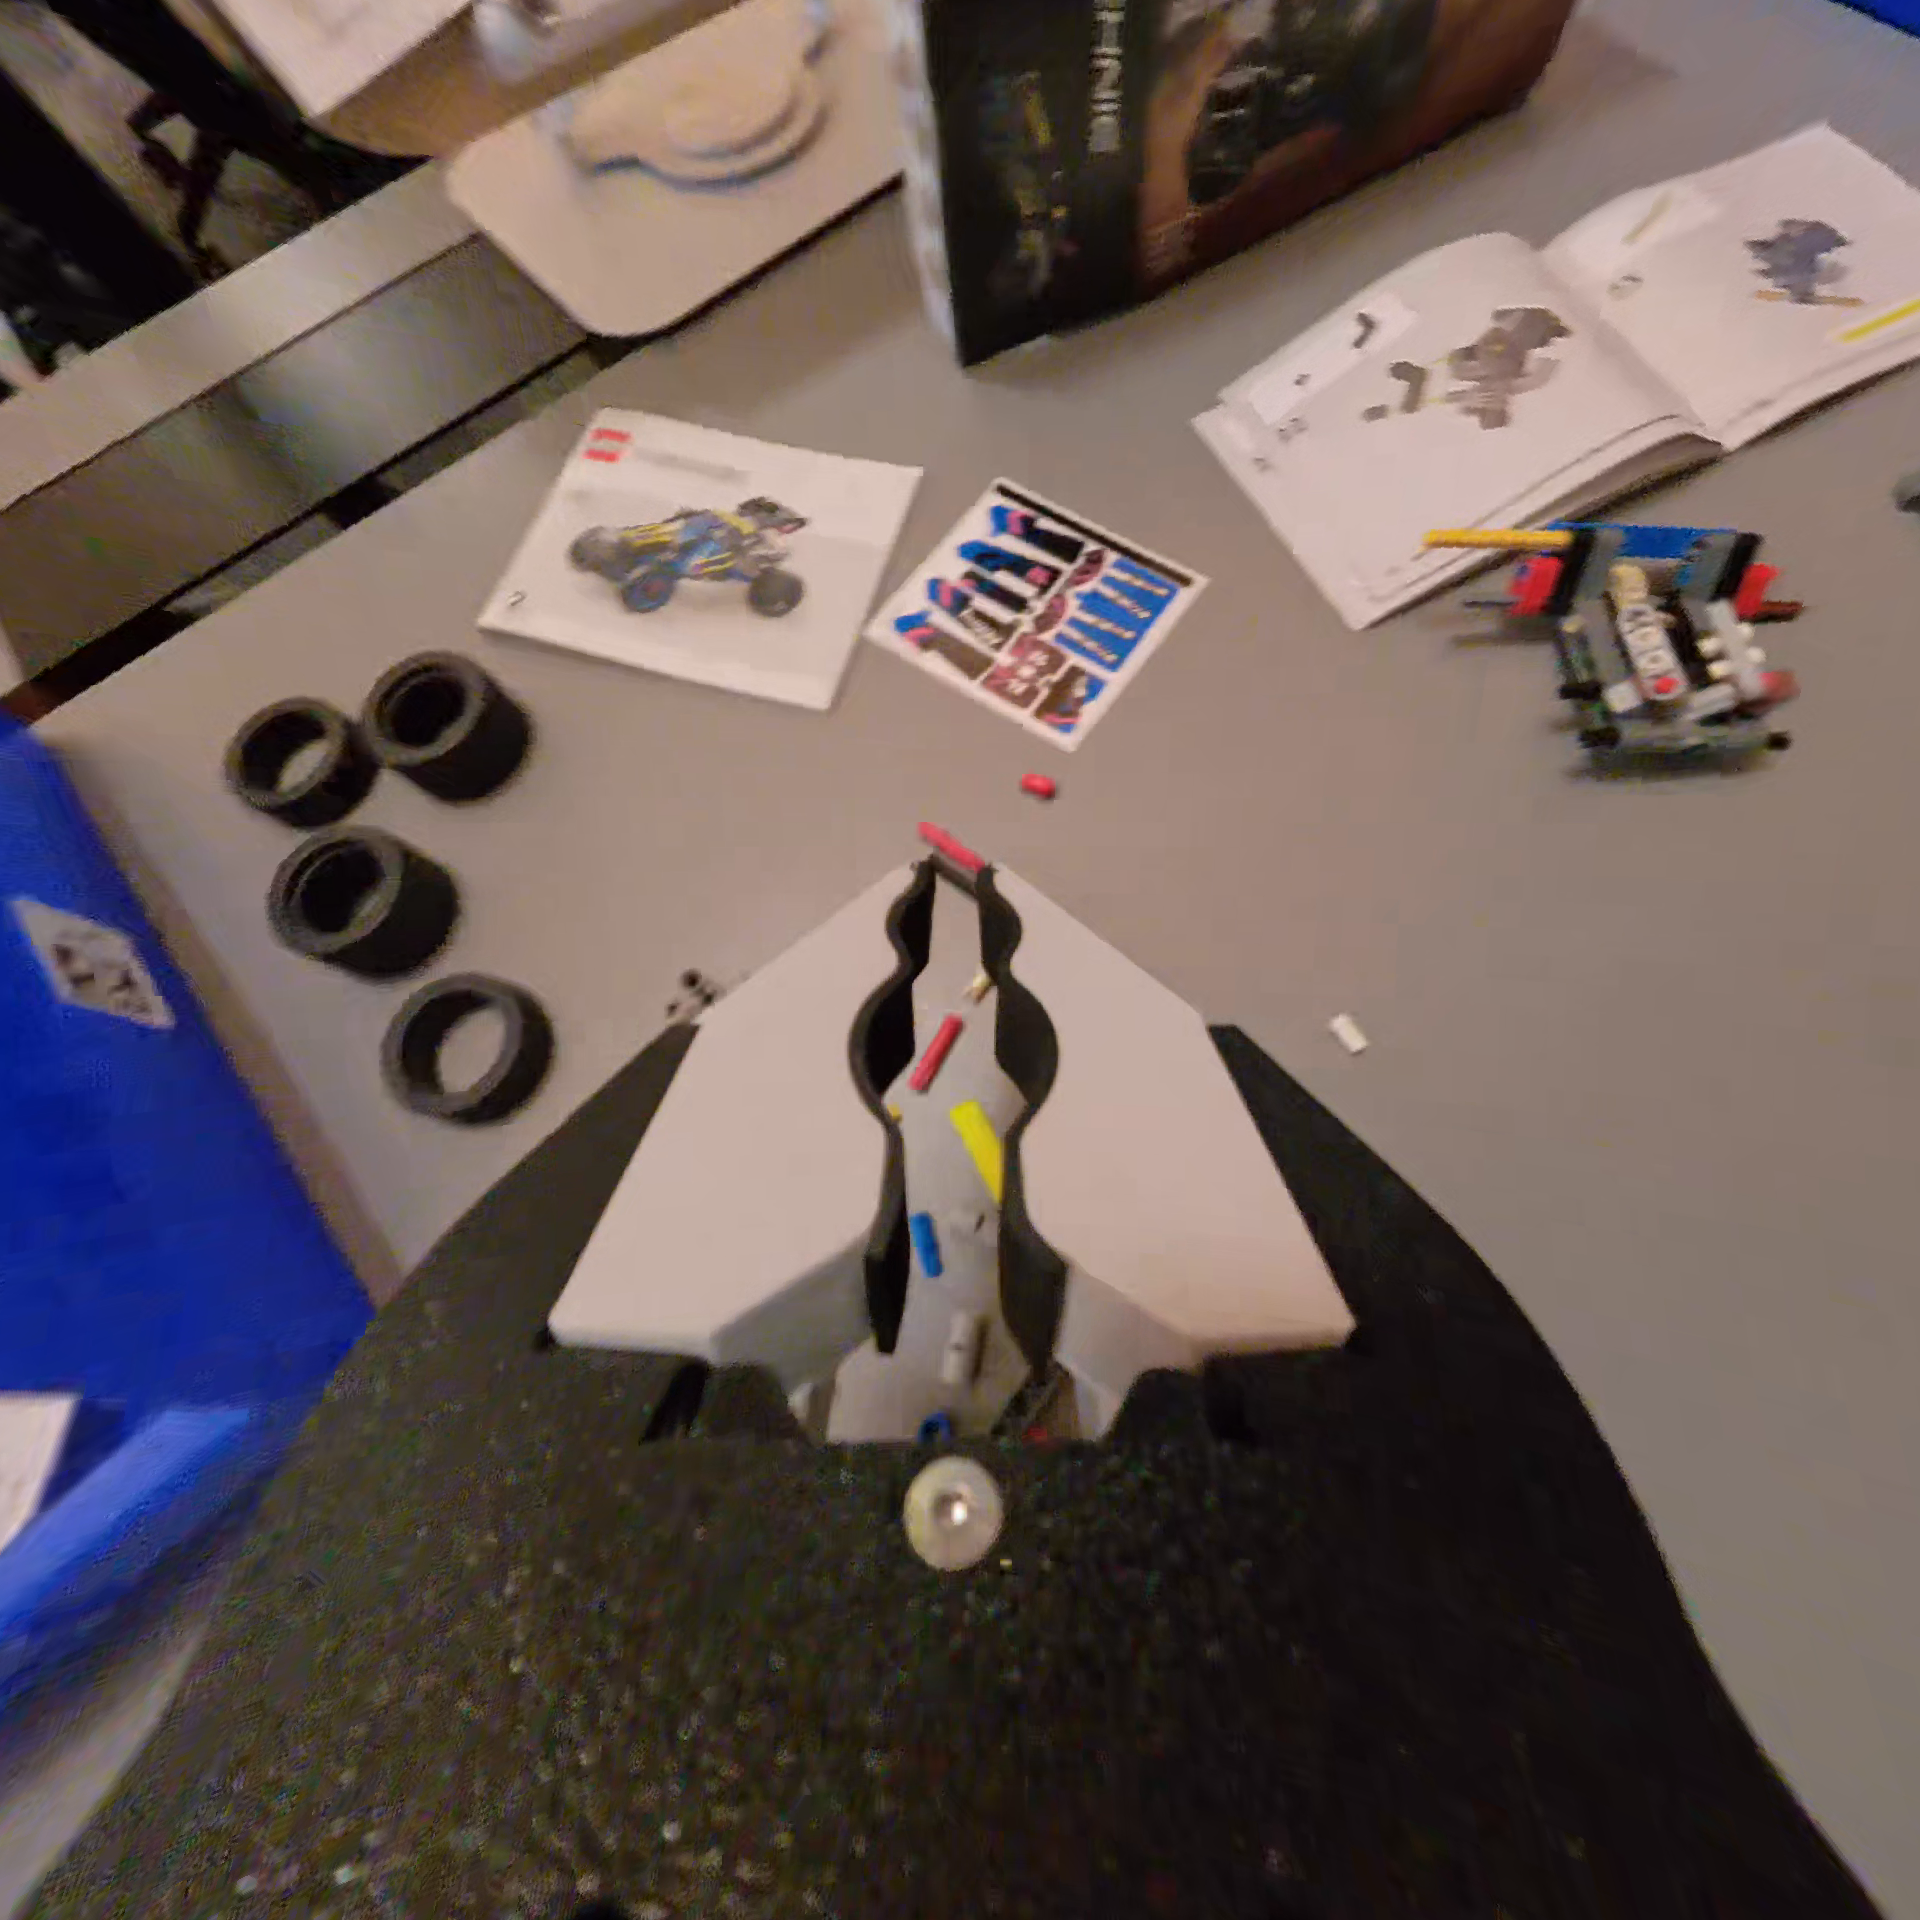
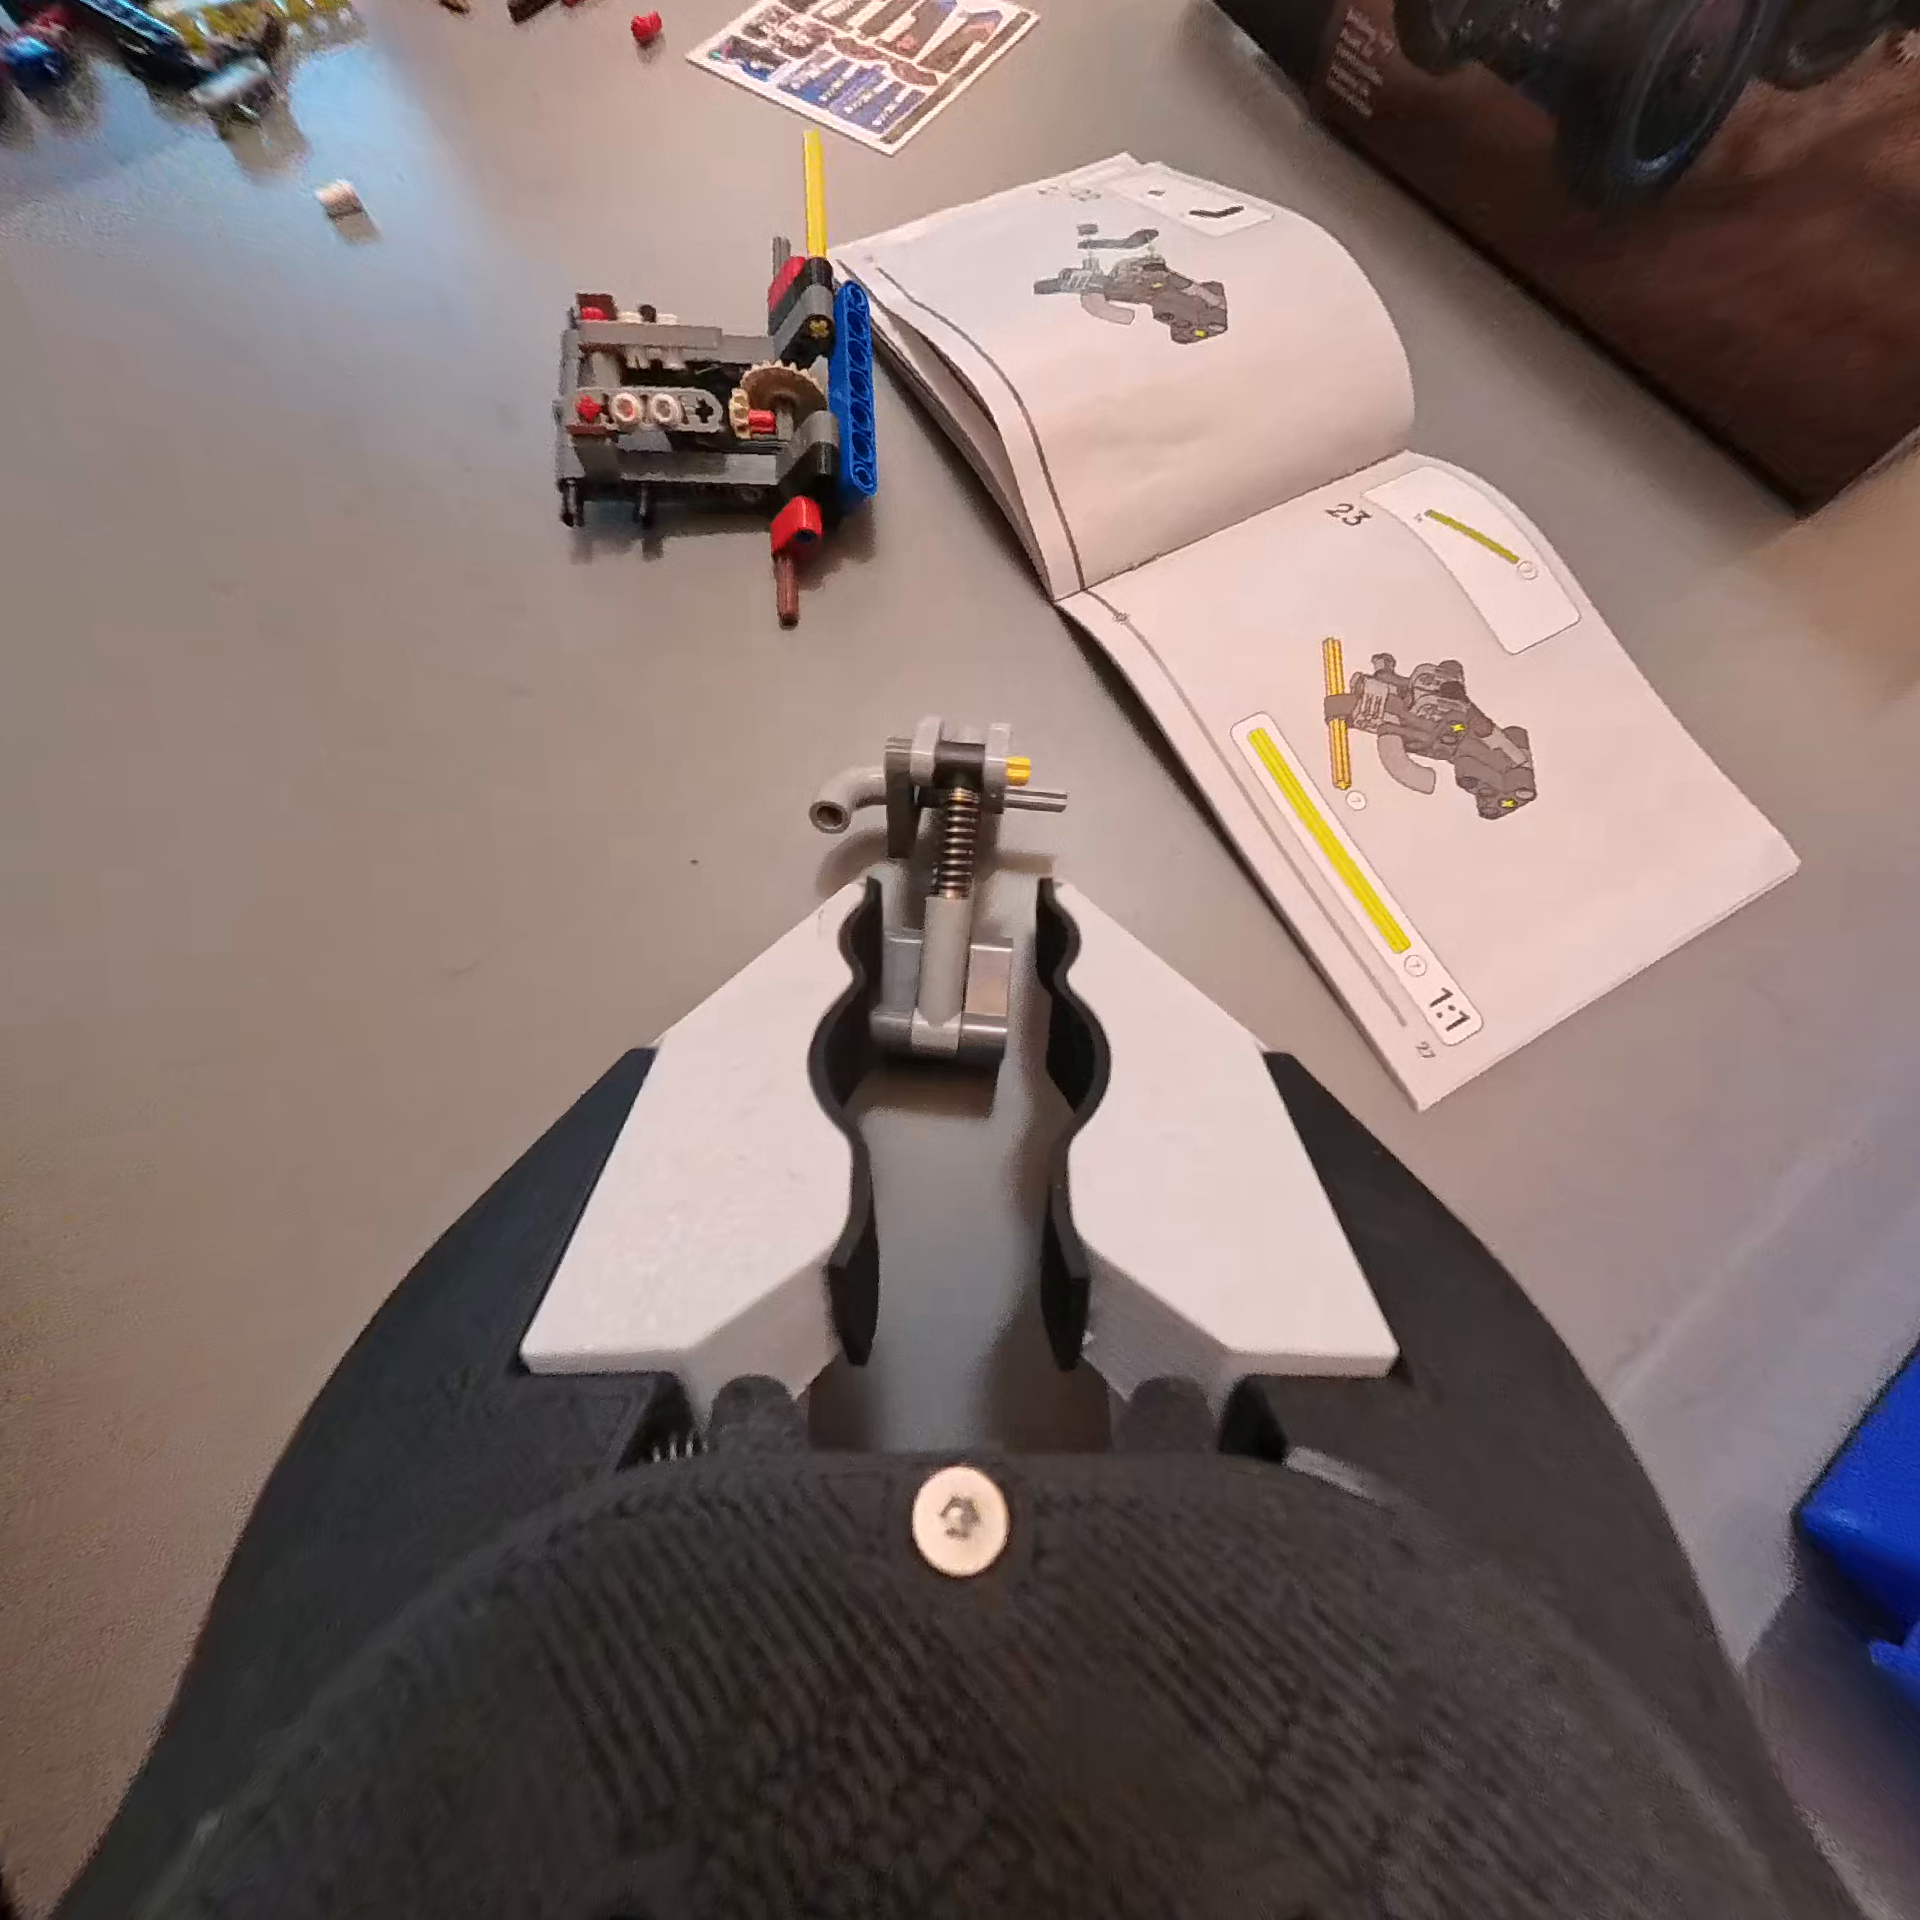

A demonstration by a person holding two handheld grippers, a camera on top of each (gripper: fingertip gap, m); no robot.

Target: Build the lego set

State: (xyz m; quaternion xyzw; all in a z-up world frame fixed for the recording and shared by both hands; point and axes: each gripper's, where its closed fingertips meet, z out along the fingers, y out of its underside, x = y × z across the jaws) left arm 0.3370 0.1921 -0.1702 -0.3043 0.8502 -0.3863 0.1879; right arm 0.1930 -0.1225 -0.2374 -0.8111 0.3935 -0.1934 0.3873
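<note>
The grey desk (image 1: 1455, 987) fills most of the frame. At the upper left of the left wrist view, a pale tray (image 1: 644, 239) carries a white round thing (image 1: 707, 125), too blurred to name. A blue bin (image 1: 135, 1195) sits at the left edge.

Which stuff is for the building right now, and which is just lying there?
In use: red pin in left claw; grey spring piece in right claw; half-built model; open instruction book.
Lying about: four black tyres; sticker sheet; box.
</note>
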